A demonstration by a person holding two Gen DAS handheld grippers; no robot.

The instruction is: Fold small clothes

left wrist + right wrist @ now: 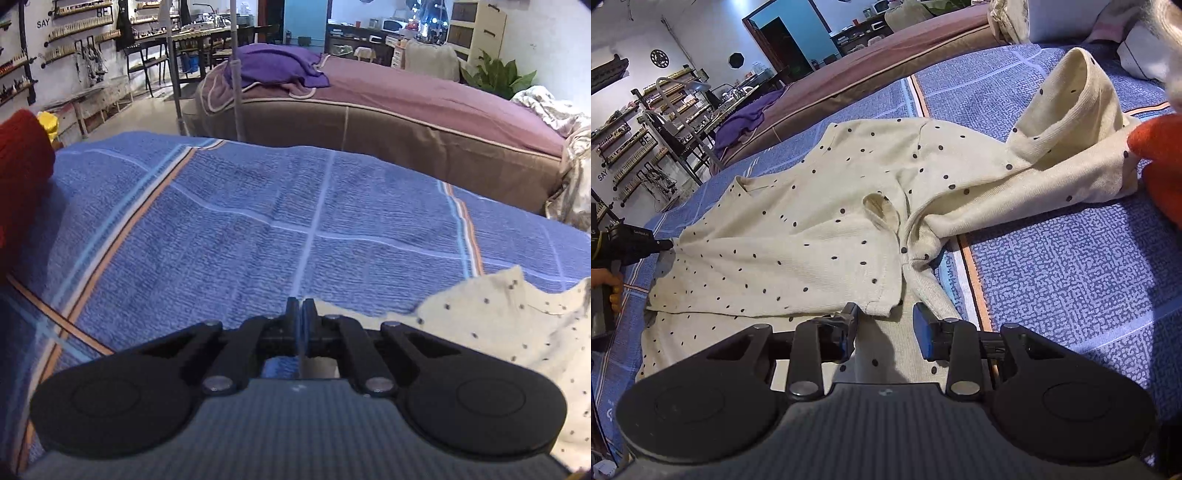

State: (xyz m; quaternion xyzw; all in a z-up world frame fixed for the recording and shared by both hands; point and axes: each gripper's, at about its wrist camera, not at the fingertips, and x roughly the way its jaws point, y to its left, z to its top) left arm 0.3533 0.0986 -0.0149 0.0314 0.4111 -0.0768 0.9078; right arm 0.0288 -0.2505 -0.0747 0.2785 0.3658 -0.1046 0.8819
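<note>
right gripper: jaws spread, nothing pinched, hovering over the near hem of one cream dotted garment. left gripper: jaws pressed together; in the right wrist view its tip meets the garment's far left edge, though whether cloth is caught cannot be told. the garment lies spread on one blue striped bedcover, one sleeve raised at right. one red knit item at the cover's left edge. one brown bed beyond.

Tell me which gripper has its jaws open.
The right gripper: its jaws stand apart over the dotted shirt. The left gripper has its jaws shut together.
</note>
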